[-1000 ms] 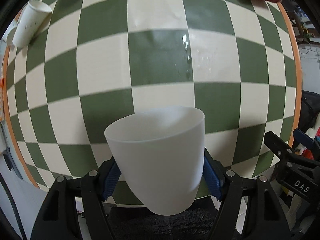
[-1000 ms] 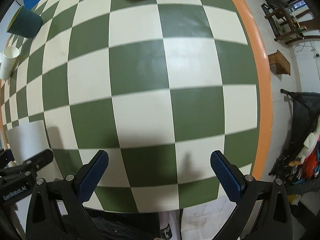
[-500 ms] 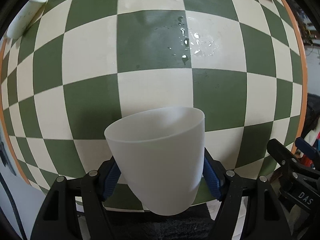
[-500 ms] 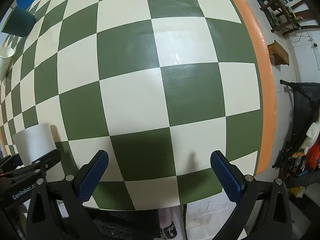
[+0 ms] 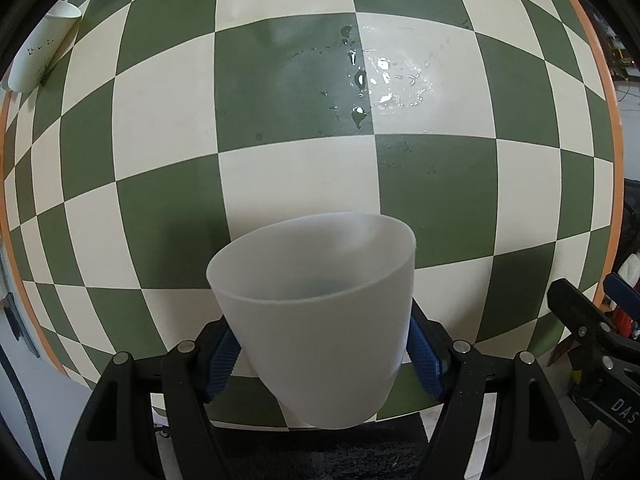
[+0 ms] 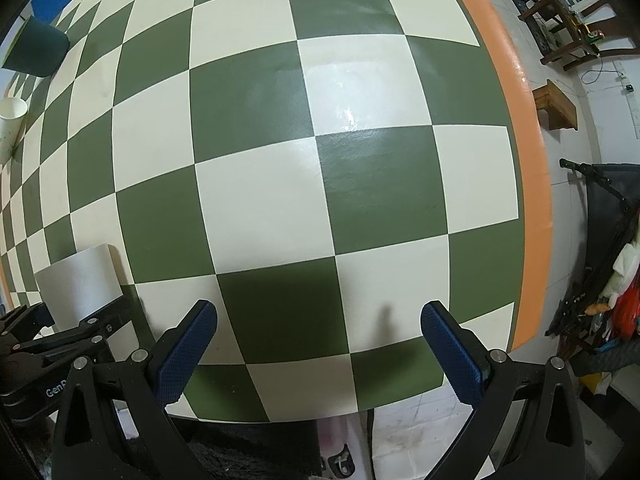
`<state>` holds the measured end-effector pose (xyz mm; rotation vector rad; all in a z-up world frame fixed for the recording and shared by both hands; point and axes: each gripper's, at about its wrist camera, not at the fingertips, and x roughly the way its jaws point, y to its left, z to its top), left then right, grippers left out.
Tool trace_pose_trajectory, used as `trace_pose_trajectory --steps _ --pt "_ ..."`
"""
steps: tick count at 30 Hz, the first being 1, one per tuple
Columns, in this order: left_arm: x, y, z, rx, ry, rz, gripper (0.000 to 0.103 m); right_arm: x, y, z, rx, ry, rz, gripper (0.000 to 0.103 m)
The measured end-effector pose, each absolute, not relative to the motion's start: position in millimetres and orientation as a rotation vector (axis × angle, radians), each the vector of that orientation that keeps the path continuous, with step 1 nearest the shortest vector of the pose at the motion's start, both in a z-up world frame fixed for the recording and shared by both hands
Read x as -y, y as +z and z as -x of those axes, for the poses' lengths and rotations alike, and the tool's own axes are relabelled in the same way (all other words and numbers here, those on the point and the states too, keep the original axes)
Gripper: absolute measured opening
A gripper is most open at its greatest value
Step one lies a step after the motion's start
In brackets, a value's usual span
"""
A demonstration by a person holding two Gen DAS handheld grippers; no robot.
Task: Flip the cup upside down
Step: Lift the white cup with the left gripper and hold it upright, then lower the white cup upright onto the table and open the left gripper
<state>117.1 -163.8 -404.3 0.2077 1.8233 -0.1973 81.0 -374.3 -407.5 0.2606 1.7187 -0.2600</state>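
Observation:
A frosted white plastic cup is clamped between my left gripper's blue pads. It is held above the near part of the green-and-cream checkered table, tilted so its open mouth faces away and slightly up. The cup also shows in the right wrist view at the lower left, with the left gripper's black frame below it. My right gripper is open and empty over the table's near right edge.
Water drops lie on the table ahead of the cup. A white paper cup lies at the far left; it also shows in the right view. A dark green cup stands far left. The orange table rim runs along the right.
The cup's mouth has tipped a little toward me, showing its inside. Both views have shifted forward over the table; the red cup at the far edge has left view.

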Motion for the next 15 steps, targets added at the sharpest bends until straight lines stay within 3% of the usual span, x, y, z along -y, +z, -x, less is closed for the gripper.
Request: trace_pose_trajectory --steps 5,7,9,15 --pt "156.0 -398.1 -117.0 -1.817 -0.177 -0.195 0.074 376.7 -403.2 -79.7 -1.71 -0.266 -0.268 0.103" --pt "146.9 -391.6 -126.1 -1.803 -0.179 -0.184 0.085 377.7 -401.3 -79.0 -1.704 -0.269 -0.27 0.103" --pt "144.9 -386.6 -127.0 -1.789 -0.173 -0.184 0.09 378.6 -398.5 -78.2 -1.699 -0.269 -0.273 0.103" --pt "130.7 -361.0 -124.0 -1.762 -0.179 -0.126 0.09 378.7 -379.0 -79.0 -1.668 -0.254 -0.299 0.103"
